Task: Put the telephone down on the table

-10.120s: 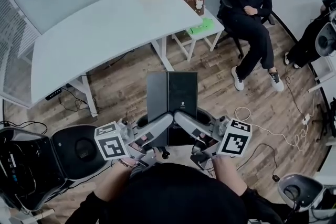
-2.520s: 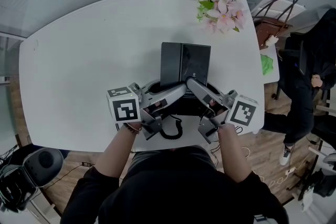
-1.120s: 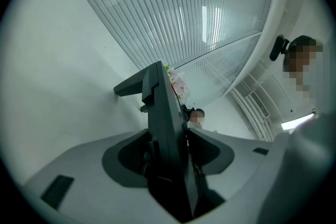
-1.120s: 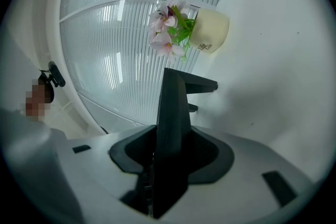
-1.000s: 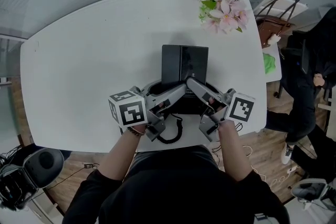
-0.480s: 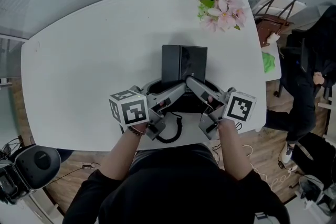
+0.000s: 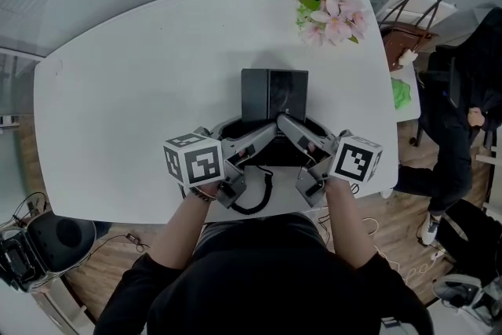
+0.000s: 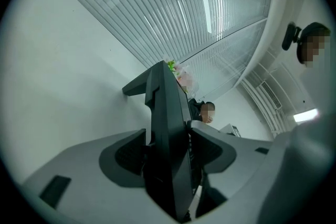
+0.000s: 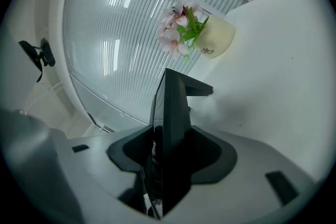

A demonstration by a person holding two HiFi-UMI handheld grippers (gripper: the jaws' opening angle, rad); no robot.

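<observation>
The telephone [image 7: 274, 96] is a flat, black, boxy slab with a matte finish and hard square corners. It sits on the smooth white table [image 7: 133, 98], straight ahead of both grippers. A black curly cord [image 7: 257, 198] loops behind the jaw tips, between the two handles, near the table's rounded edge.

The left gripper [image 7: 265, 135] has grey moulded plastic arms with dark ribbed pads. Its jaws are opening wide, and the thin dark edge of the telephone [image 8: 165, 107] stands upright between them. The pads lie close on either side, and I cannot tell whether they touch it.

The right gripper [image 7: 286, 127] is built the same way and its jaws are opening too, though they stand less wide. The other edge of the telephone [image 9: 173, 102] runs between its pads, which sit close along both faces.

Beyond the right gripper and to its right, a rounded cream pot [image 9: 218, 36] with a smooth, dull surface holds pink flowers [image 9: 177, 23] with green leaves. Further right, off the table, is a brown handbag [image 7: 408, 35] with thin looped handles. What it holds cannot be seen.
</observation>
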